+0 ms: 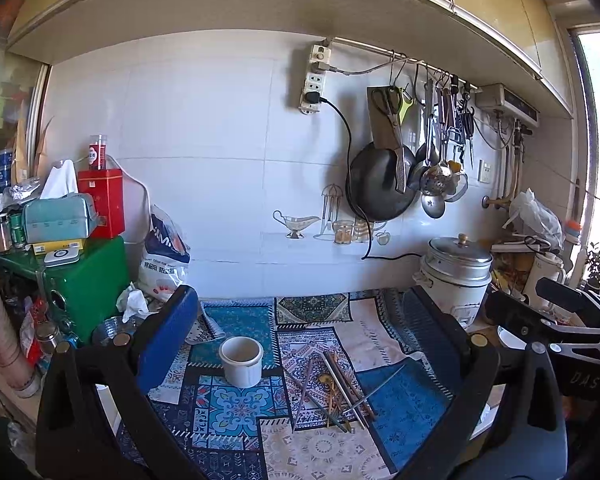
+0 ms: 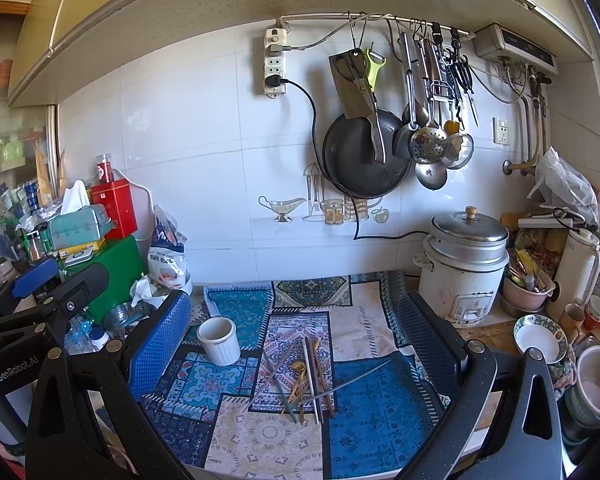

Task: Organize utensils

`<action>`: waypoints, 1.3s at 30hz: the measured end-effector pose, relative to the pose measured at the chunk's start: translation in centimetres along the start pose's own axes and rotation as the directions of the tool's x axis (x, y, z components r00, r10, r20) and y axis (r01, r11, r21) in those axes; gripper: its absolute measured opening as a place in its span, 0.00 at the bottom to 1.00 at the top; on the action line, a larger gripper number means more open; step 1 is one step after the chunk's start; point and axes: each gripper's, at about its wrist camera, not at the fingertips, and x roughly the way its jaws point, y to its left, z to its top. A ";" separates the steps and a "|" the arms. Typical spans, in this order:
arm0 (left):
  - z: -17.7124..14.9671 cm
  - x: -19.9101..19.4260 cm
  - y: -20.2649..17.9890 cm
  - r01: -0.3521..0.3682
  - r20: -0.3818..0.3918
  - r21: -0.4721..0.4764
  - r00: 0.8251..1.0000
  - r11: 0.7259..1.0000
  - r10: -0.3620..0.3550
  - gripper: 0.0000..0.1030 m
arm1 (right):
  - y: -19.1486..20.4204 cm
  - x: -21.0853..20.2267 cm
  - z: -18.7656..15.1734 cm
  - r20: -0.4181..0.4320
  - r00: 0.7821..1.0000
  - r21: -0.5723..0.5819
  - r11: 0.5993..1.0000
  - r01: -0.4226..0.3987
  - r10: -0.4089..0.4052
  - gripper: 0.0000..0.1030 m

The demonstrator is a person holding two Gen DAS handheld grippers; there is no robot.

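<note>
Both grippers hover apart and empty above the patchwork mat.
Left gripper and right gripper frame loose chopsticks beside the white cup, presumably their holder.

My right hand-held gripper hangs over the counter with its fingers spread wide and nothing between them. Below lies a patterned blue cloth. On it a loose pile of chopsticks and spoons lies criss-crossed, and one thin metal stick slants off to the right. A white cup stands upright, left of the pile and apart from it. My left hand-held gripper shows at the left edge. A rice cooker sits at the back right, near the bowls.
</note>
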 end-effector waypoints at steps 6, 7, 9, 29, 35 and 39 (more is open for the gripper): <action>0.2 2.1 -0.3 0.007 -0.026 -0.007 1.000 1.000 -0.007 1.00 | -0.3 1.5 0.0 -0.022 1.000 -0.002 1.000 0.007 -0.007 1.00; 0.2 2.6 -0.3 0.011 -0.033 -0.008 0.999 1.000 -0.011 1.00 | -0.3 2.1 0.0 -0.029 1.000 -0.001 1.000 0.011 -0.011 1.00; 0.0 3.6 0.0 0.015 -0.045 -0.007 0.999 1.000 -0.015 1.00 | -0.5 2.9 0.0 -0.042 0.999 0.001 1.000 0.019 -0.019 1.00; -6.1 22.5 2.9 0.143 -0.365 0.032 0.923 0.989 -0.122 1.00 | -3.2 16.9 -4.3 -0.348 0.901 0.004 0.960 0.280 -0.261 1.00; -10.3 27.5 3.9 0.162 -0.504 0.017 0.854 0.987 -0.131 1.00 | -3.1 20.7 -7.3 -0.481 0.821 -0.007 0.938 0.348 -0.308 0.98; -13.0 30.3 3.6 0.201 -0.592 0.041 0.794 0.979 -0.139 0.95 | -3.8 22.6 -9.4 -0.567 0.766 0.017 0.925 0.380 -0.303 0.93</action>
